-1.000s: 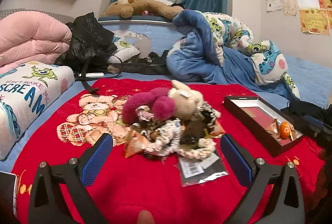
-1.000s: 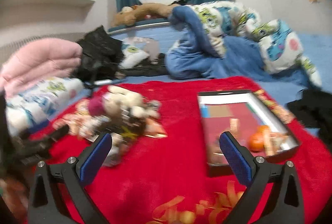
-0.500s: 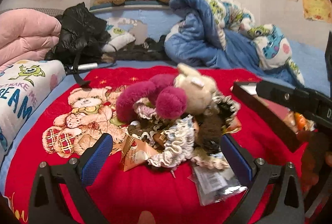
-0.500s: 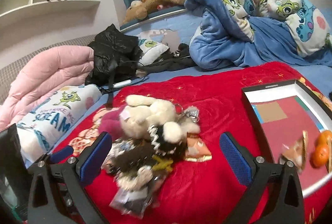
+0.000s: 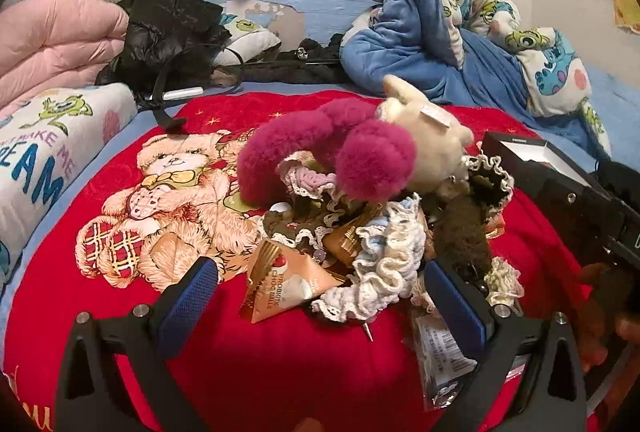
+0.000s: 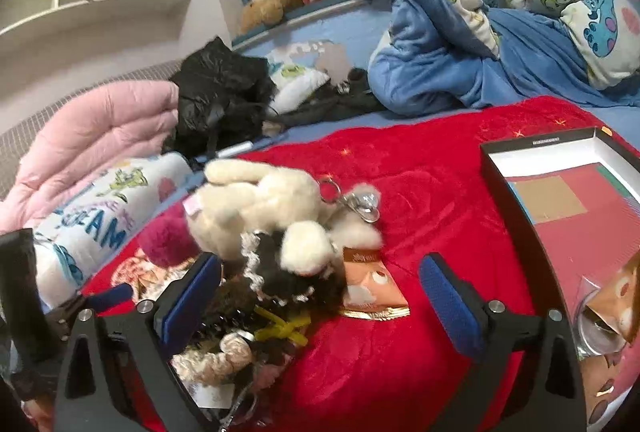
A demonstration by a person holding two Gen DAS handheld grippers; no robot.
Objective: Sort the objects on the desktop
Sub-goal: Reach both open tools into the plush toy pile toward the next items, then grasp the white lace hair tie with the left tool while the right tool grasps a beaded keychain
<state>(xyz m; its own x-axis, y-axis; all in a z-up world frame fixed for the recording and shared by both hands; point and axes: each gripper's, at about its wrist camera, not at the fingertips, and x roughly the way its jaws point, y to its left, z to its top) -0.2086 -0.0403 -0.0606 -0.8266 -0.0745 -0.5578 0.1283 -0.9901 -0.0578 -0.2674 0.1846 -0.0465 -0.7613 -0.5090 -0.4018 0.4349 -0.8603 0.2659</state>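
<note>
Foil snack pouch (image 5: 280,282) between my wide-open left gripper (image 5: 320,296), light and crinkly, pinch a corner; right gripper (image 6: 320,288) wide too.

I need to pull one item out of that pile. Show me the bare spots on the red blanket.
Bare red blanket lies between the cream plush rabbit and the black shallow box, and again just ahead of the open left gripper, below the triangular gold snack packet. The pile around the magenta fluffy earmuffs is crowded.

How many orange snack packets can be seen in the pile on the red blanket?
2, though others may be hidden. One packet lies at the pile's near edge between the left gripper's fingers; another packet lies beside the cream plush.
</note>
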